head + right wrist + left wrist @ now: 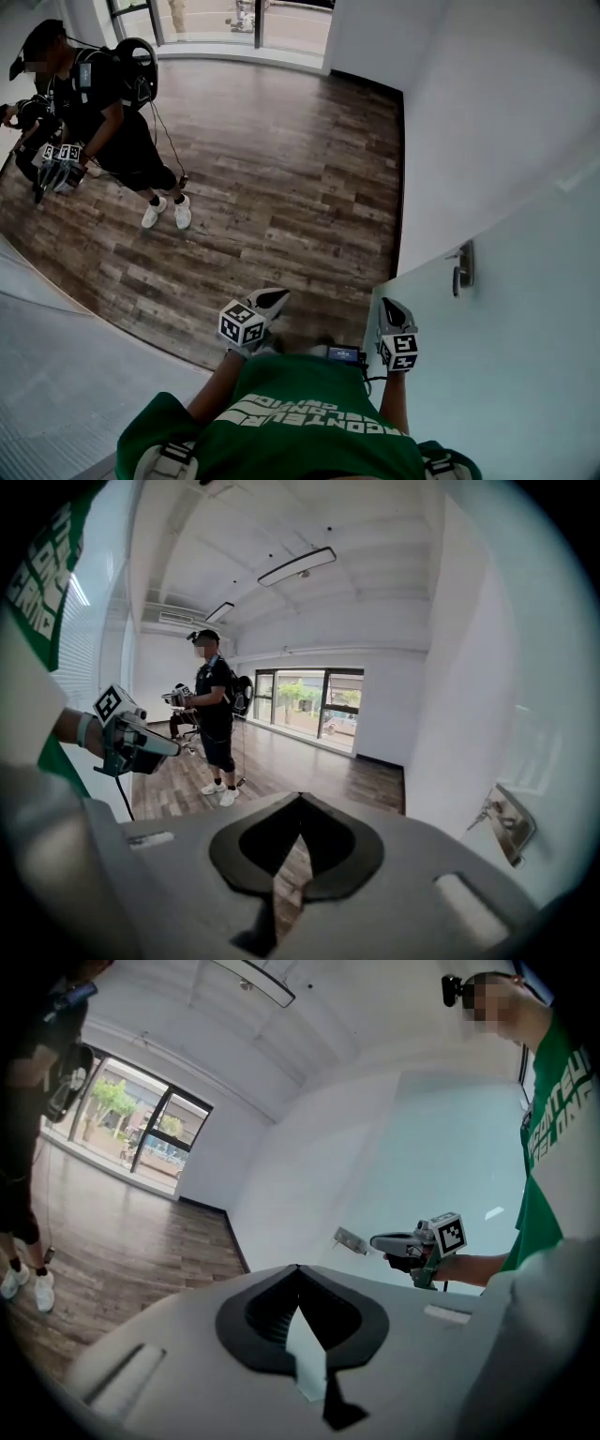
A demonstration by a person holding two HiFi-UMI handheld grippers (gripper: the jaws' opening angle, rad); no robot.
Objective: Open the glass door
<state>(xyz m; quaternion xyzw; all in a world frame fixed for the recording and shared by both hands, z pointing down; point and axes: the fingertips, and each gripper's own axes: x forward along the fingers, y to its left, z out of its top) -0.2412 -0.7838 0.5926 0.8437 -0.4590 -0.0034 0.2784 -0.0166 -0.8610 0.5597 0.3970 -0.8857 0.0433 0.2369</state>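
The frosted glass door point(525, 366) fills the right side of the head view, with a metal lever handle point(462, 267) on its edge. The handle point(507, 825) lies low at the right of the right gripper view, and the handle point(351, 1239) also shows in the left gripper view. My right gripper point(386, 303) is shut on nothing, just left of the door's edge and short of the handle. My left gripper point(281, 293) hangs further left over the wooden floor, its jaws together and empty. Each gripper shows in the other's view: the right gripper point(377, 1241) and the left gripper point(174, 750).
A white wall point(487, 122) runs back from the door to a dark doorway. Another person point(103, 122) with a backpack and grippers stands on the wood floor point(281, 169) at the far left. Large windows point(309, 705) close the room's far end.
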